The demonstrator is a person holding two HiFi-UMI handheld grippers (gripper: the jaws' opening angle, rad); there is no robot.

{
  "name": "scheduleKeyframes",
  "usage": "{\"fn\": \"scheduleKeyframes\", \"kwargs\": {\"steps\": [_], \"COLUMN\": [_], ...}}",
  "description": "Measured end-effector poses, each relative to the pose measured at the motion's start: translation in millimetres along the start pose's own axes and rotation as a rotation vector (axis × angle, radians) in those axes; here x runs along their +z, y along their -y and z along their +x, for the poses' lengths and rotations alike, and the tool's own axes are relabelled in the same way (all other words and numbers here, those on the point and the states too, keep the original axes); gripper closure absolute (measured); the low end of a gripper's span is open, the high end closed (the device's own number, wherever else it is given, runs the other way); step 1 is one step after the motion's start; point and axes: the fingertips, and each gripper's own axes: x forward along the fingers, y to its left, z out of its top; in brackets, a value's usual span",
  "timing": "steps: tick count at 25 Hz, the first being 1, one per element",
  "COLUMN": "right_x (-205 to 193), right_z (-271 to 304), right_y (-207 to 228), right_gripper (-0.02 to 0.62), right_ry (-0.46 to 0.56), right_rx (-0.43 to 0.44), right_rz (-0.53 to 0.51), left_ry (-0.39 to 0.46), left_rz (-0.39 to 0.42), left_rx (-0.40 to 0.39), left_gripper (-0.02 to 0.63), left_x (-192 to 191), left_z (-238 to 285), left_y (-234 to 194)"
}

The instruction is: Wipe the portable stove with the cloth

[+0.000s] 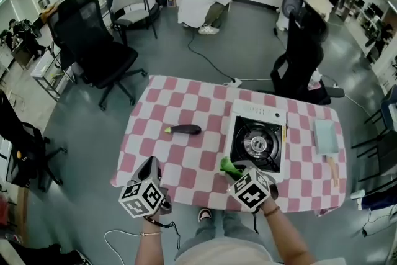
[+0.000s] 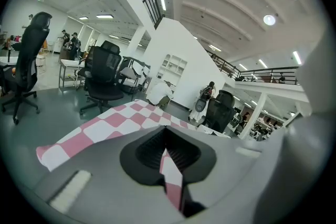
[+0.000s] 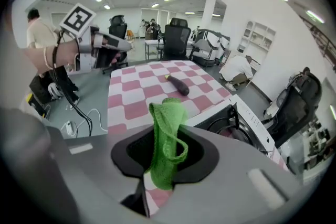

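Note:
The portable stove (image 1: 257, 139) is white with a black burner and sits right of centre on the pink-checked table (image 1: 186, 102). My right gripper (image 1: 239, 174) hovers at the stove's near-left corner, shut on a green cloth (image 1: 228, 167). In the right gripper view the cloth (image 3: 167, 134) hangs bunched from the right gripper (image 3: 163, 160), with the stove (image 3: 231, 123) just beyond to the right. My left gripper (image 1: 149, 175) is held over the table's near edge, away from the stove. In its own view the left gripper (image 2: 167, 152) is shut with nothing in it.
A dark eggplant (image 1: 183, 130) lies mid-table, left of the stove. A pale blue board (image 1: 325, 136) and a wooden-handled tool (image 1: 332, 170) lie at the table's right end. Black office chairs (image 1: 93, 49) stand around the table, and a person crouches on the floor far behind it.

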Motion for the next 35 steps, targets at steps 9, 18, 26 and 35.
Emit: {"fn": "scheduleKeyframes", "kwargs": {"steps": [9,18,26,35], "right_x": [-4,-94,-154,-170], "right_z": [-115,-232,-278,-290], "right_y": [110,216,244,250], "right_gripper": [0.518,0.518,0.518,0.518], "right_ry": [0.409,0.656,0.76,0.776], "right_rx": [-0.279,-0.755,-1.001,-1.044], "right_rz": [0.219,0.503,0.634,0.674], "left_ry": [0.019,0.068,0.08,0.057], "left_rz": [0.095,0.273,0.356,0.34], "left_rx": [-0.156,-0.325,-0.378,-0.369], "left_gripper": [0.605,0.606,0.606,0.606], "left_x": [29,61,58,45], "left_z": [58,101,120,125], "left_y": [96,212,261,264]}}
